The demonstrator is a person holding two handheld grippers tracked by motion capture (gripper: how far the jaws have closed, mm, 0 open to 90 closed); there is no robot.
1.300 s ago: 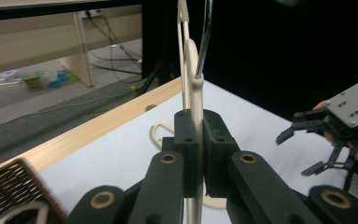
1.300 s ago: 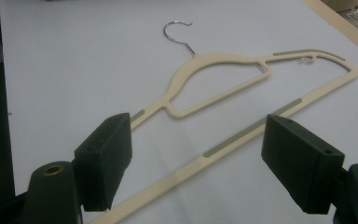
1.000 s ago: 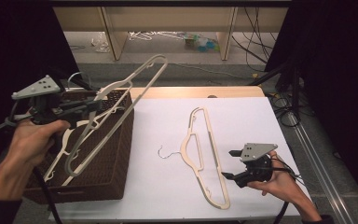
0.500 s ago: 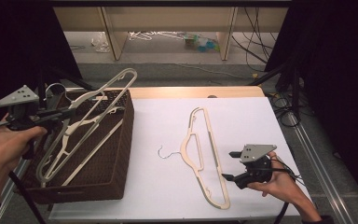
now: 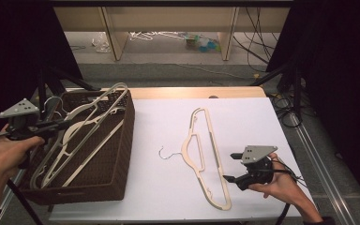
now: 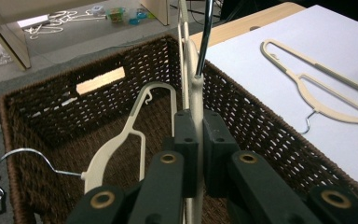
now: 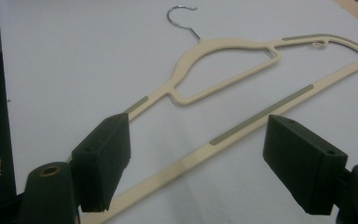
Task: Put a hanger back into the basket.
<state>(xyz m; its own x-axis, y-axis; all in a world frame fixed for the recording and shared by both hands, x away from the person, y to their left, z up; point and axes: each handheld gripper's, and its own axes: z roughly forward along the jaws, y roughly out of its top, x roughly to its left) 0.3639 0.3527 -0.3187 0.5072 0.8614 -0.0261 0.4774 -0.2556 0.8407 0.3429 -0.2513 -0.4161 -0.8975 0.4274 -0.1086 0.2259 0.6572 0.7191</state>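
High view, left to right. The left hand [image 5: 2, 154] at 9 o'clock holds the left gripper [image 5: 51, 125] over the left rim of a brown wicker basket [image 5: 117, 154]. In the left gripper view its jaws are pressed together on the neck of a cream hanger [image 6: 196, 93], just below the metal hook; the hanger rises toward 12 o'clock. In the high view this held hanger [image 5: 82, 123] slants across the basket, its far end resting at the basket's rim toward 1 o'clock, its near end low inside at 7 o'clock. A second hanger [image 6: 121, 140] lies on the basket floor, its hook at 9 o'clock in the left gripper view. The basket stands on the left end of a table [image 5: 168, 197] covered in white, touching the cover's left part. A third hanger [image 5: 205, 154] lies flat on the cover near the middle, hook toward 9 o'clock, long bar running from 12 to 6 o'clock. The right hand [image 5: 281, 180] at 5 o'clock holds the right gripper [image 5: 229, 166] just beside that hanger's near end. In the right gripper view the jaws stand spread wide — empty — on either side of the flat hanger's [image 7: 242, 79] bar; whether they touch the cover I cannot tell. Floor and shelving beyond the table at 12 o'clock carry clutter too small to identify.
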